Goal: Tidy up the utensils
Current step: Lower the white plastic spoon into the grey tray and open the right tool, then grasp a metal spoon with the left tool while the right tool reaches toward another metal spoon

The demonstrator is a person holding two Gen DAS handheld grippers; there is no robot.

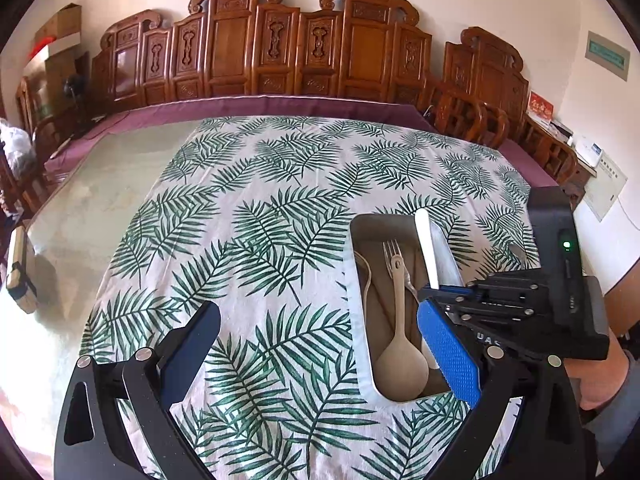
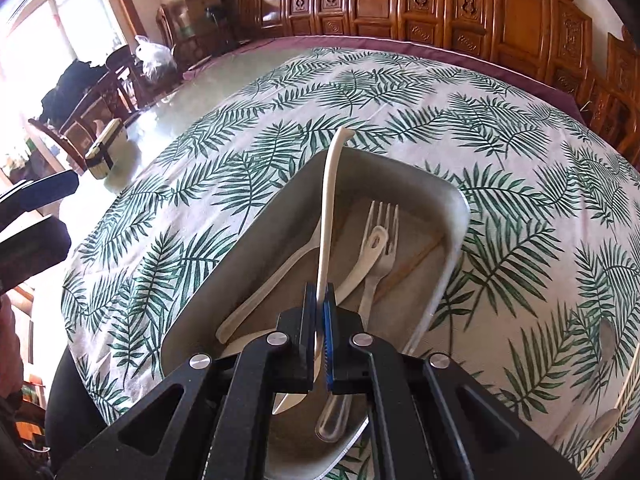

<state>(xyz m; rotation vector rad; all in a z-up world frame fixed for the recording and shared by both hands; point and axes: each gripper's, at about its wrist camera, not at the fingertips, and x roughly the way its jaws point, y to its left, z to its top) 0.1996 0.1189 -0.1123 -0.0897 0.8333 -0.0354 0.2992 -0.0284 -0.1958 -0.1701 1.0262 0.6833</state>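
Note:
A white tray (image 1: 358, 280) lies on the leaf-print cloth and holds a beige spoon (image 1: 400, 344), a fork (image 1: 392, 250) and other cutlery. My right gripper (image 2: 320, 300) is shut on a long white utensil (image 2: 330, 200) and holds it above the tray (image 2: 452, 264), its handle pointing away; the same utensil (image 1: 426, 248) and the right gripper (image 1: 444, 290) show in the left wrist view. My left gripper (image 1: 320, 336) is open and empty, low over the cloth just left of the tray.
The leaf-print cloth (image 1: 260, 208) covers part of a glass-topped table. A small box (image 2: 106, 154) stands on the bare table at the left. Carved wooden chairs (image 1: 280, 48) line the far edge. Chopsticks (image 2: 616, 408) lie at the right.

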